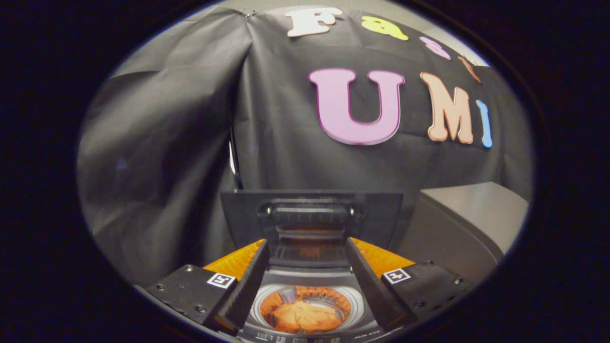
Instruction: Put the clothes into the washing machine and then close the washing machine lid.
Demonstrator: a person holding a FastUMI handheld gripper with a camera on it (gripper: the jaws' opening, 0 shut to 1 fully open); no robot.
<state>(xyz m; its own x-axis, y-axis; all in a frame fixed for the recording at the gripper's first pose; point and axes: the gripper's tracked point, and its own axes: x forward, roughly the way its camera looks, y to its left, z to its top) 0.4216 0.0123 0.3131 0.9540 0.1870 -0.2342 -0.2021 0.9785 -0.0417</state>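
Gripper (305, 281) jaws wide, holding nothing, above small grey top-load washing machine (305, 286); orange cloth (305, 317) in drum, dark lid (312, 216) upright beyond. Grey box (467, 224) stands right.

Backdrop: black cloth wall (181, 119) hung behind the setup, slightly glossy, catching soft overhead light so the left part reads grey. Cloth is loose, with big folds and creases; a vertical seam or gap (234, 162) runs down where two panels meet, showing a thin pale strip. Top of the cloth is pinned near the upper edge, and a paler wall or ceiling strip (405, 14) shows above it. On the right, a grey box-shaped cabinet (469, 224) stands in front of the cloth, flat top, matte finish, front face in shade. Lighting is even and dim, no hard shadows.
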